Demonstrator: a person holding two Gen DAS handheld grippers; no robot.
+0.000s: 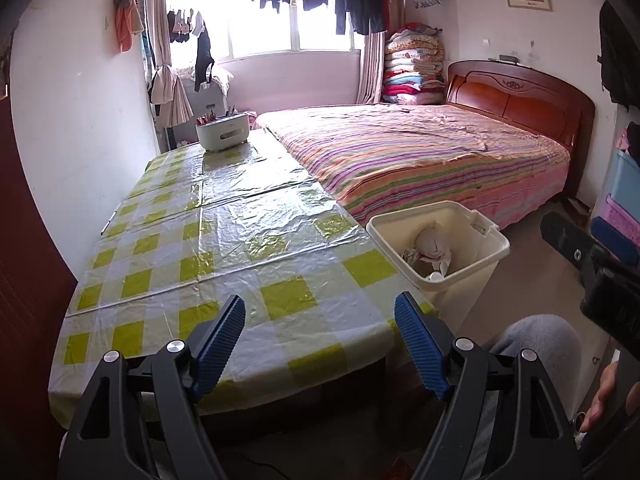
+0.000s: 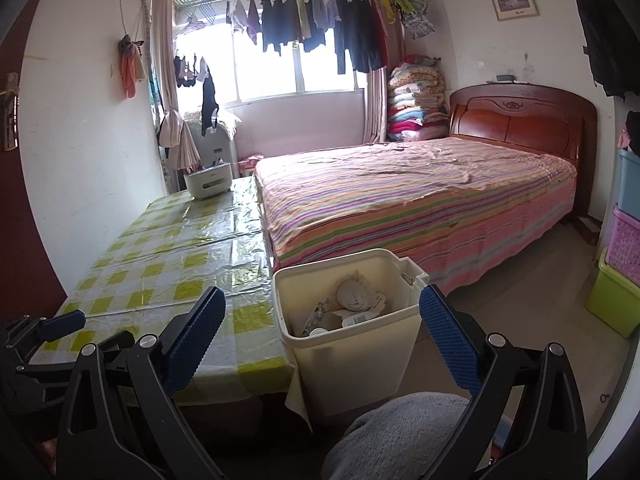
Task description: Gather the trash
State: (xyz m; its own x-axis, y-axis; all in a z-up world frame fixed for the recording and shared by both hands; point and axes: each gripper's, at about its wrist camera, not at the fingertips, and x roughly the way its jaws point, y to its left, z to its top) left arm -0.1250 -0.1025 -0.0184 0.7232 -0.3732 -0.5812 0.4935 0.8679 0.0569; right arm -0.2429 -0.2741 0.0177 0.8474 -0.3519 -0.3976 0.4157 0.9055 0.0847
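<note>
Bedroom. Bed (image 1: 420, 152) with a striped sheet and a red-brown wooden headboard (image 1: 520, 96) fills the right half, running to the far wall under the window (image 1: 280, 28). Washing hangs on a rail (image 2: 320, 24) across the window; a stack of folded quilts (image 1: 414, 66) stands in the corner by the headboard.

Bench (image 1: 224, 248) sits along the left wall, touching the bed's near side, covered in a shiny yellow-and-white check cloth. Its only visible item is a white caddy (image 1: 222, 134) with pens or tools sticking up, at the far end.

Trash bin (image 2: 348, 320), cream plastic, open top, stands on the floor just beside the bench's right edge and in front of the bed's foot corner. Trash (image 2: 352, 300) lies inside it: crumpled paper, a white wad, a small labelled piece, something round and white at the bottom. Can't tell more.

Stacked storage boxes (image 2: 624, 248), blue, purple, green, are against the right wall.

A person's knee in grey fabric (image 2: 396, 436) is low in front, below the bin.

Left hand-held gripper (image 1: 320, 316) hovers over the bench's near end, jaws wide, nothing between them. Right hand-held gripper (image 2: 320, 316) points at the bin, jaws wide, nothing held; the bin shows through the gap. From the left camera, a hand (image 1: 604, 396) grips the right tool at the frame's right edge.
</note>
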